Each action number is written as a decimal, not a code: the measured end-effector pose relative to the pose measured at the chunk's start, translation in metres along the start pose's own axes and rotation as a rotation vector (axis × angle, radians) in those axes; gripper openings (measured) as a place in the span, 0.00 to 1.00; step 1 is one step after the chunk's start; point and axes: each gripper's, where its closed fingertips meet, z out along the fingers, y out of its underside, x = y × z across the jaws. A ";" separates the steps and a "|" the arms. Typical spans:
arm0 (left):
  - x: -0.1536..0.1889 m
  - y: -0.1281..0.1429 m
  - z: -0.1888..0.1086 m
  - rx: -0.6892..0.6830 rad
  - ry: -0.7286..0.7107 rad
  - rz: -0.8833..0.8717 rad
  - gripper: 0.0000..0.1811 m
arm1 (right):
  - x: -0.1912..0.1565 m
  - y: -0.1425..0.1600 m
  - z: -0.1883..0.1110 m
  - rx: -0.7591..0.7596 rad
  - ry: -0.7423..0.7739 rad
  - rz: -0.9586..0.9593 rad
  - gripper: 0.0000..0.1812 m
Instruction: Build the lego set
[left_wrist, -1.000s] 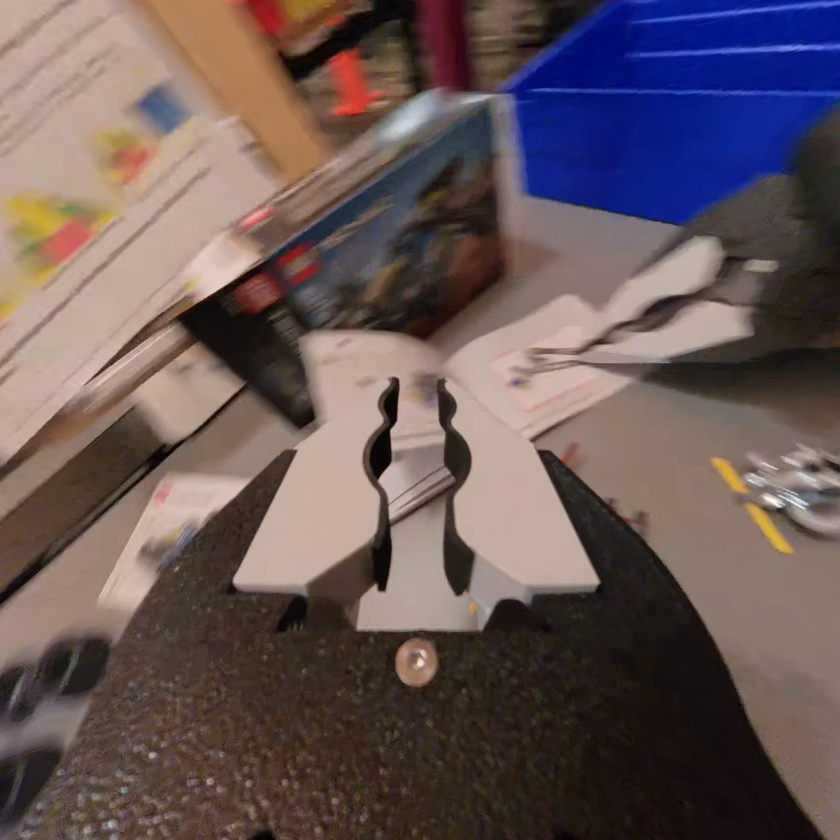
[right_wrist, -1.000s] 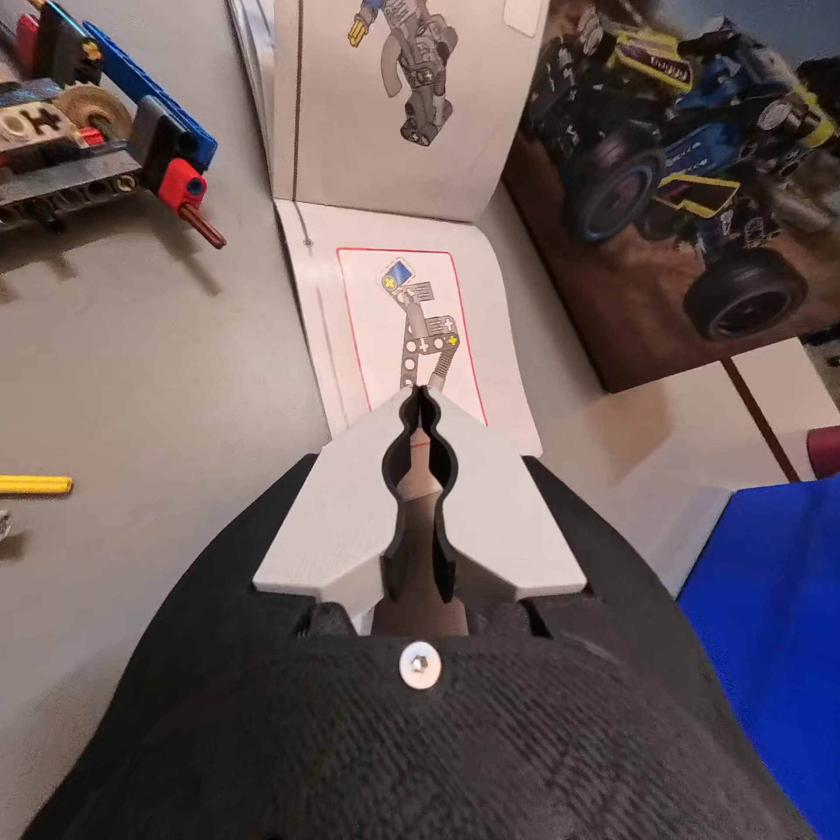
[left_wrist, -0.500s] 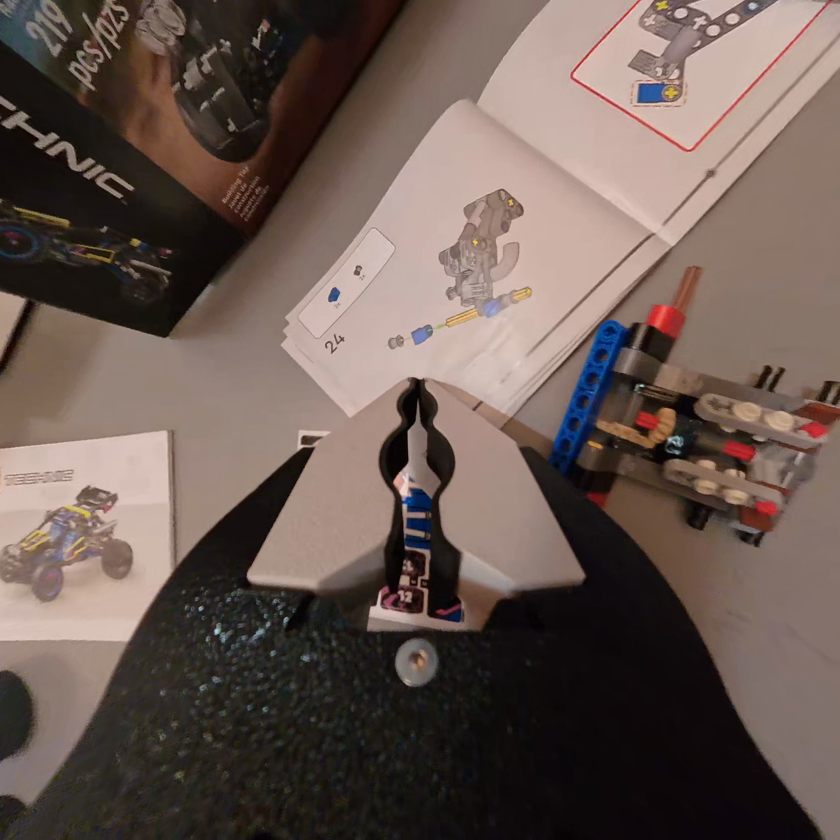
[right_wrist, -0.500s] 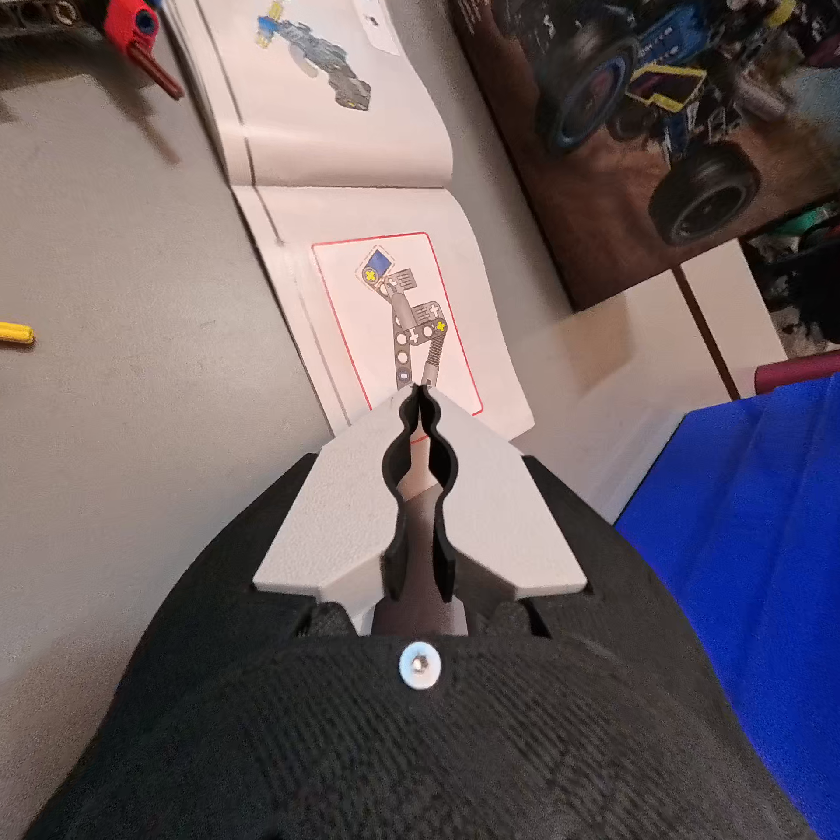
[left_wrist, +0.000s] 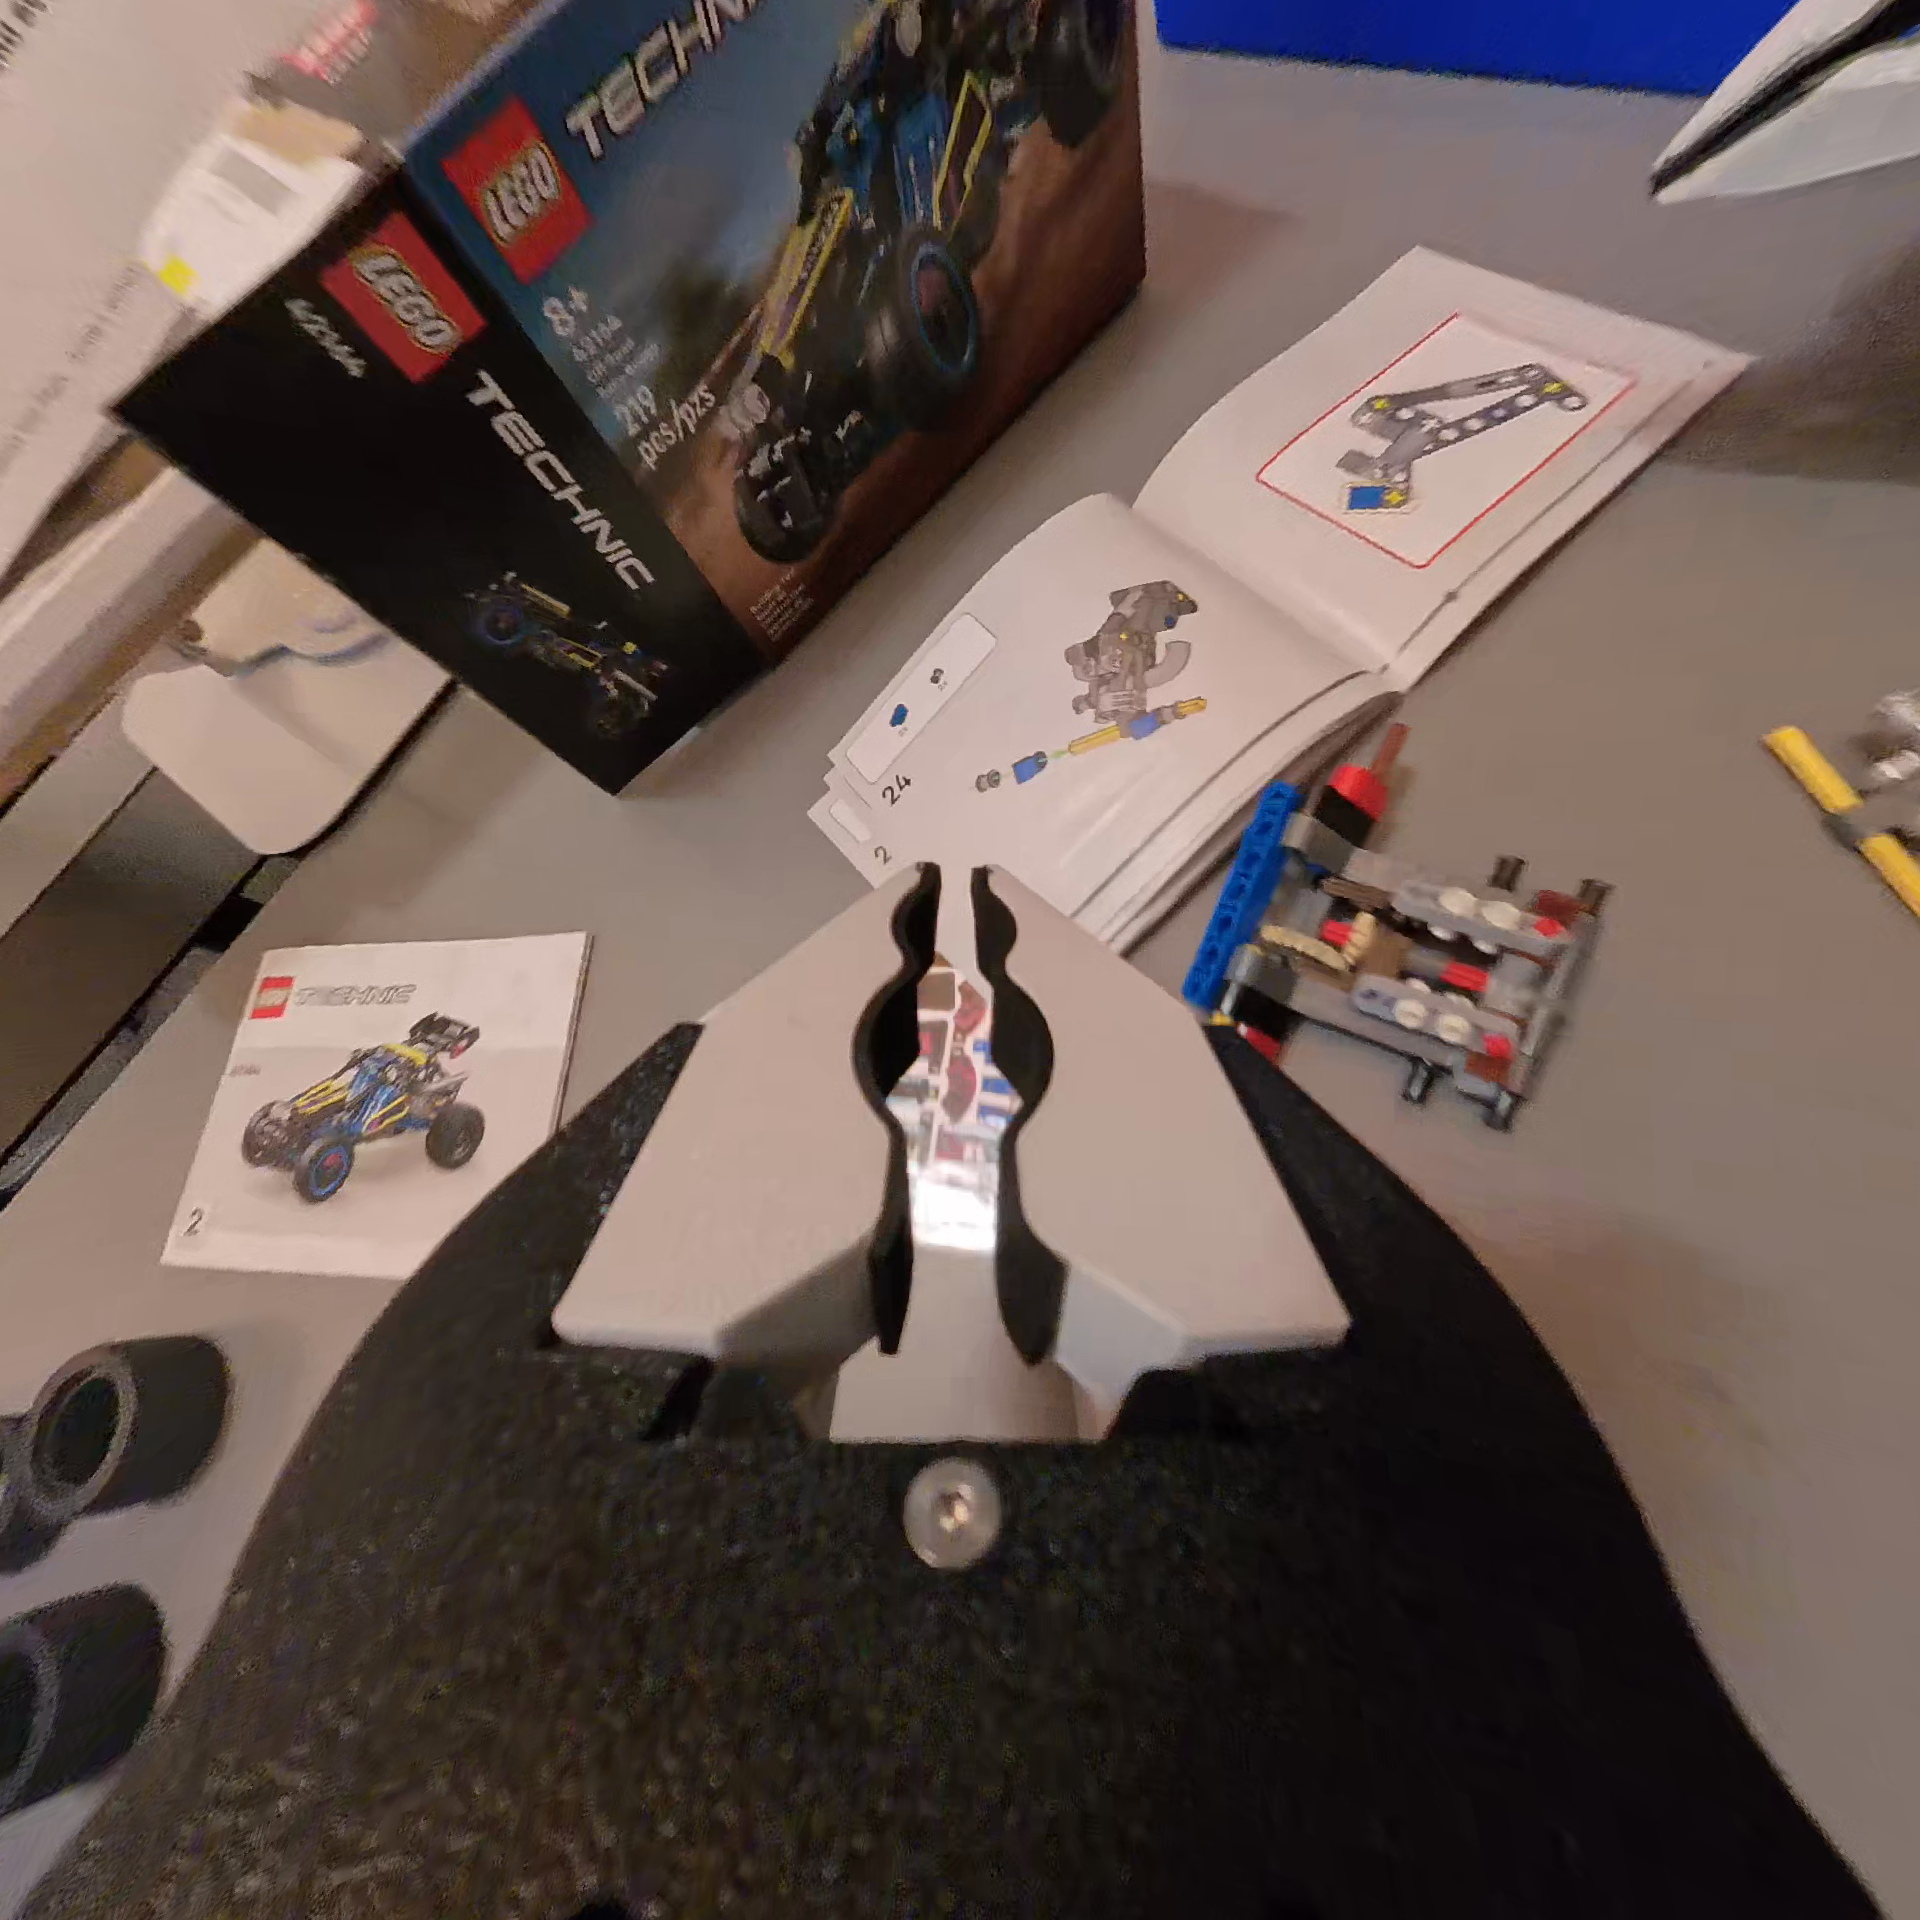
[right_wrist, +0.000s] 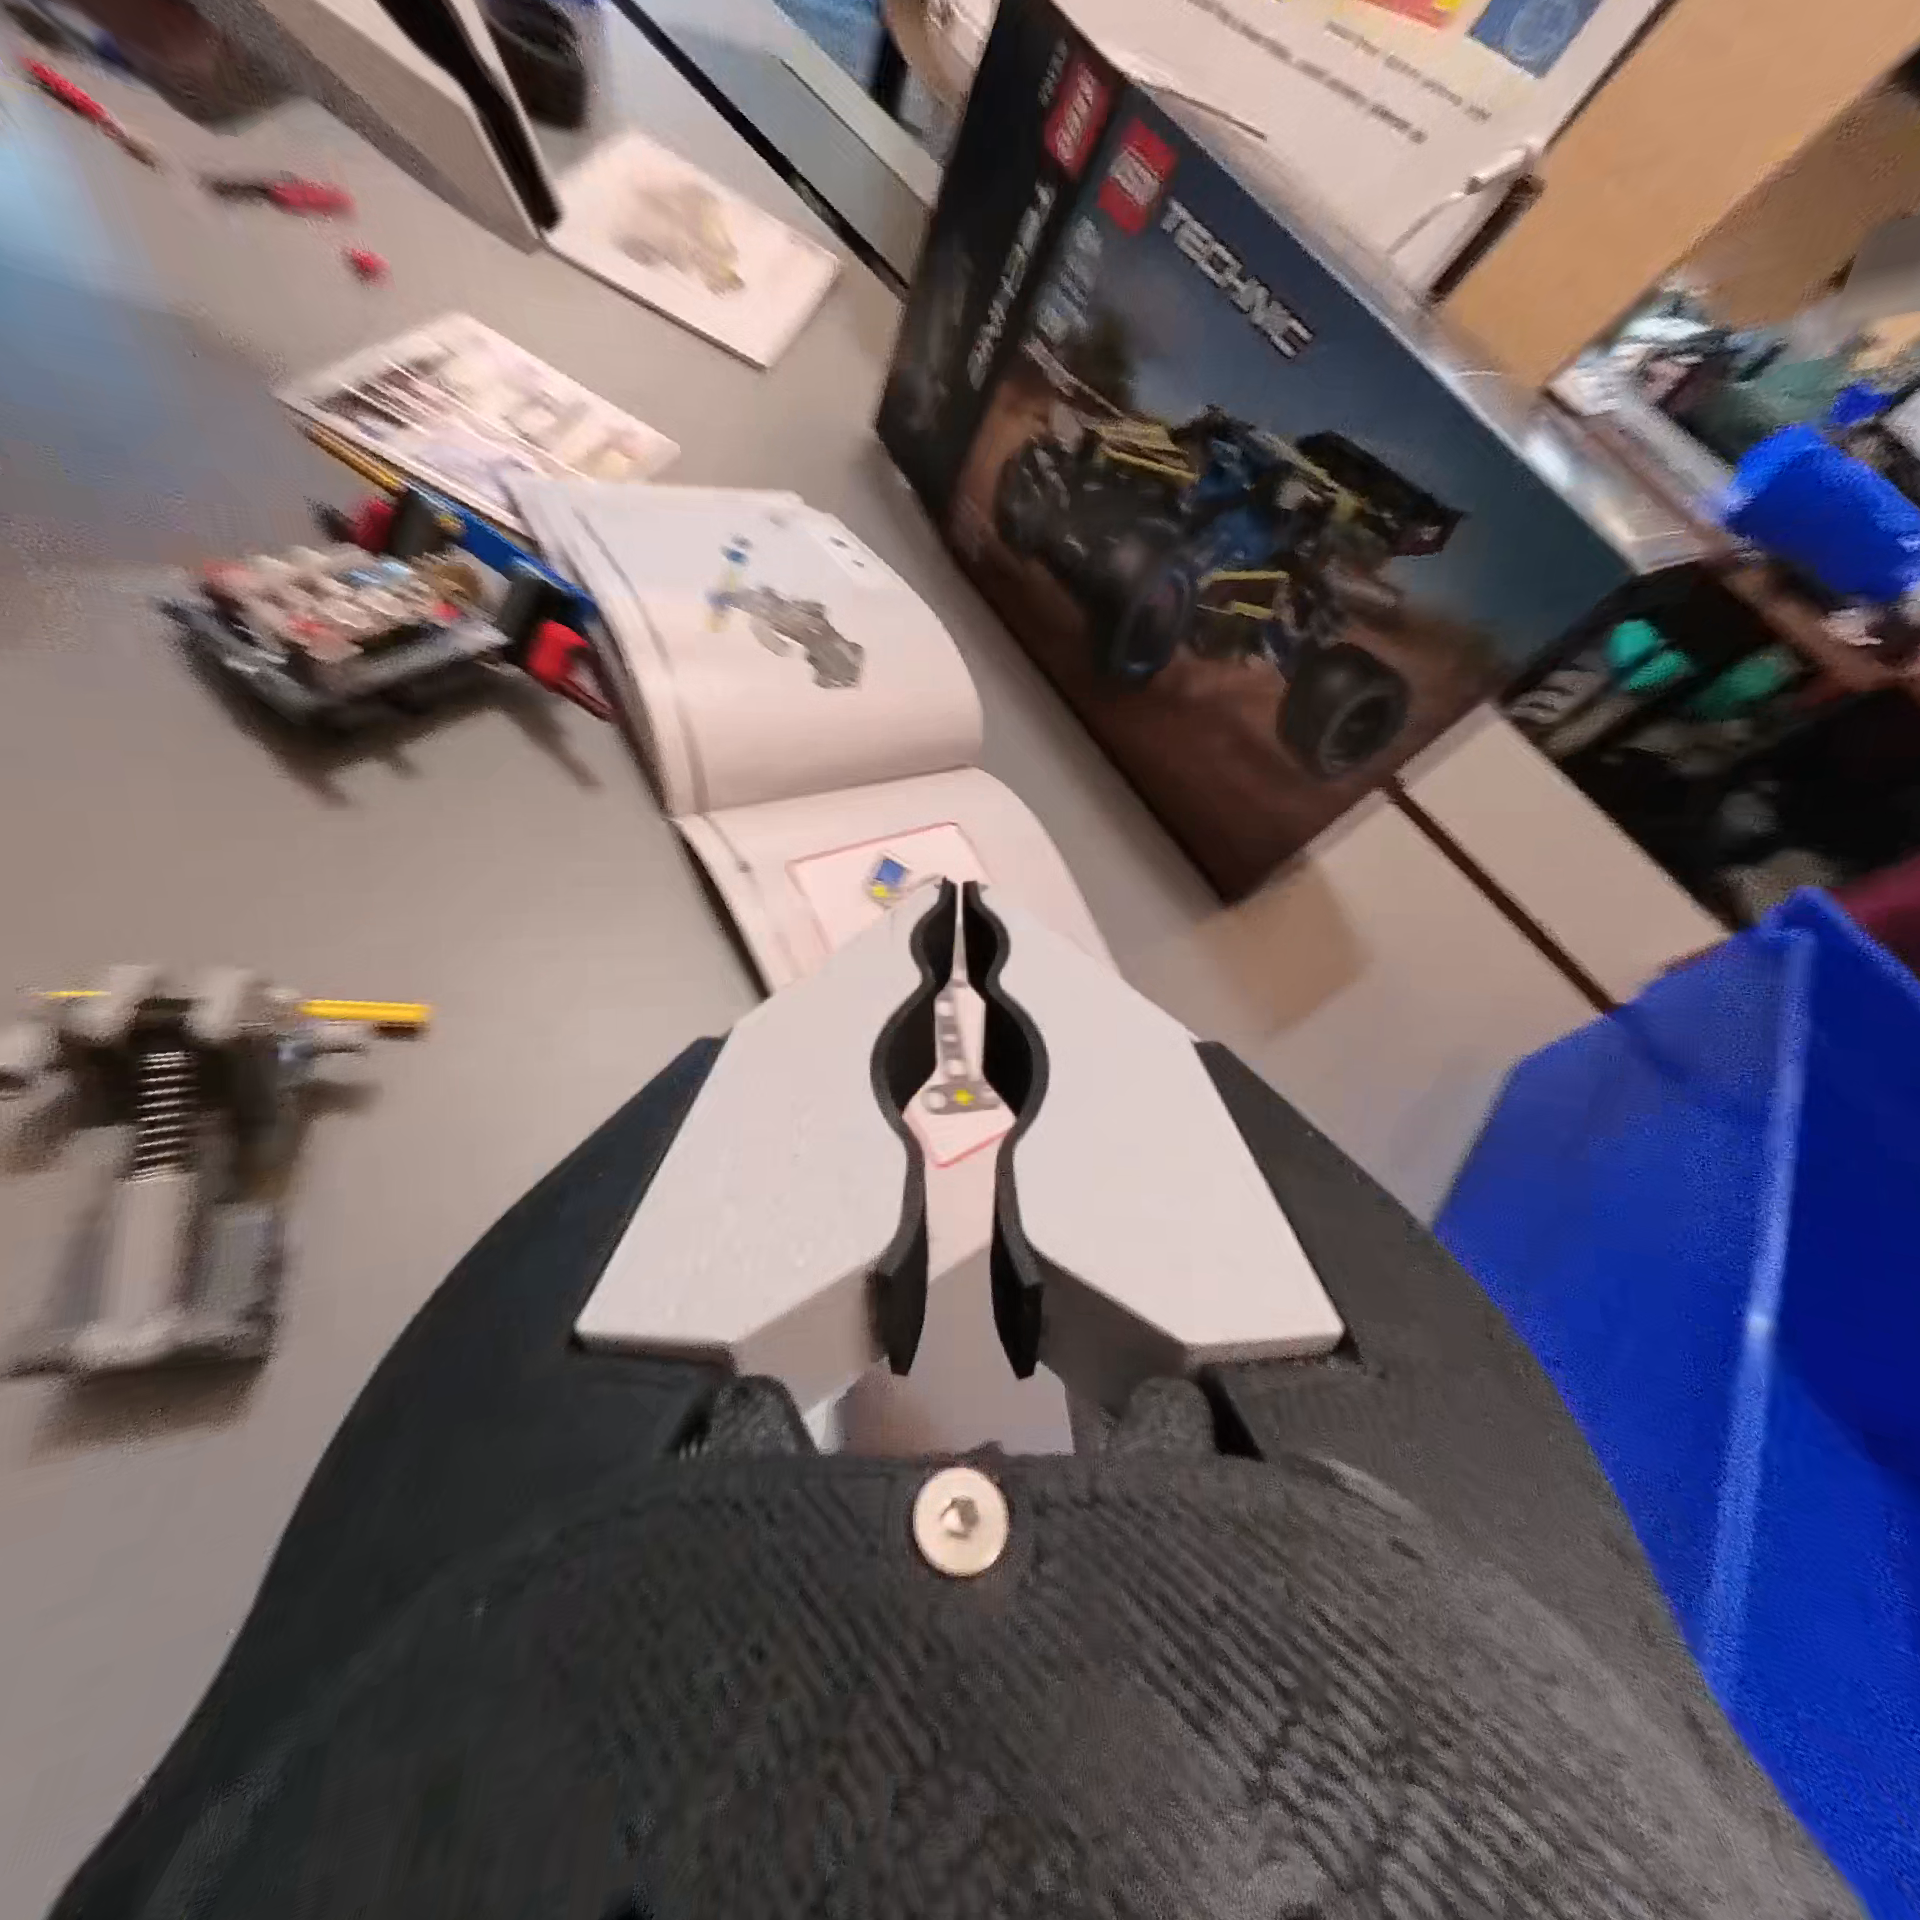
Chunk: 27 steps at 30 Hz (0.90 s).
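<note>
Two black rubber tyres (left_wrist: 114, 1429) sit at eight o'clock in our left wrist view, one behind the other at the frame's edge. Just right of them, at nine o'clock, we count one closed white instruction booklet (left_wrist: 379, 1101) with a buggy on its cover, flat on the grey table (left_wrist: 1662, 1299). At eleven o'clock stands one dark cardboard set box (left_wrist: 665, 343) printed with the same buggy. At one o'clock lies one open white instruction book (left_wrist: 1226, 665), near the box, its pages up. Touching its lower edge at three o'clock is one partly built chassis of grey, blue and red pieces (left_wrist: 1403, 956). One yellow axle rod (left_wrist: 1839, 816) lies at the far right.

Our left gripper (left_wrist: 954, 883) hangs above the table with a narrow gap between its grey fingers, gripping nothing; a printed sheet shows through the gap from below.

In our right wrist view, one grey spring-and-beam assembly (right_wrist: 166, 1132) lies at nine o'clock, blurred. The chassis is at ten o'clock, the open book at twelve, the box at one o'clock. One blue plastic bin (right_wrist: 1714, 1299) fills the three o'clock side. Our right gripper (right_wrist: 958, 894) hovers over the book's near page, fingers almost together at the tips and empty.
</note>
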 end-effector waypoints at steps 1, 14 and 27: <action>0.002 0.002 -0.010 0.011 -0.005 0.006 0.02 | -0.005 -0.003 -0.005 0.012 -0.037 0.026 0.00; 0.040 0.101 -0.108 -0.097 0.118 -0.029 0.05 | -0.096 0.034 -0.066 -0.201 -0.415 0.121 0.20; 0.060 0.121 -0.119 -0.106 0.128 -0.036 0.06 | -0.105 0.017 -0.050 -0.181 -0.350 0.212 0.24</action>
